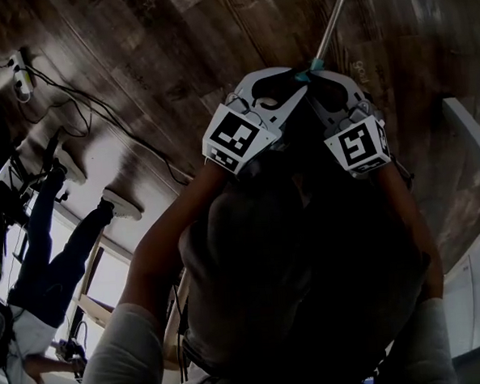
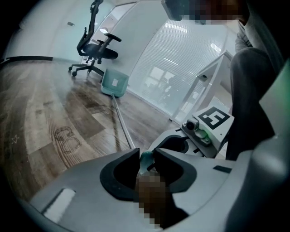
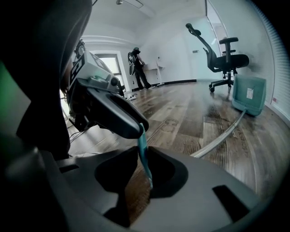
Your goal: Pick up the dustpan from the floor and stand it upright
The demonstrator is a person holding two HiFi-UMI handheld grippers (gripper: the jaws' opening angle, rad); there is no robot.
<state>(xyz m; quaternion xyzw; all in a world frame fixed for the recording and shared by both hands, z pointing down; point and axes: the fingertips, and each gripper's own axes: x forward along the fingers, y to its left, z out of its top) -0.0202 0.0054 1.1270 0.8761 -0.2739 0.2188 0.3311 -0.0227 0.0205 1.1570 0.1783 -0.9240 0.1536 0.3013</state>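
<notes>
Meeting at the teal end of the handle, both tools are low over the floor. The left tool looks clenched on this end, and the right tool seems clenched on it too, from the other side. The dustpan lies flat, its pan far off at 11 o'clock in the left gripper view. Only the grasp looks done; lifting it and standing it upright are left.
</notes>
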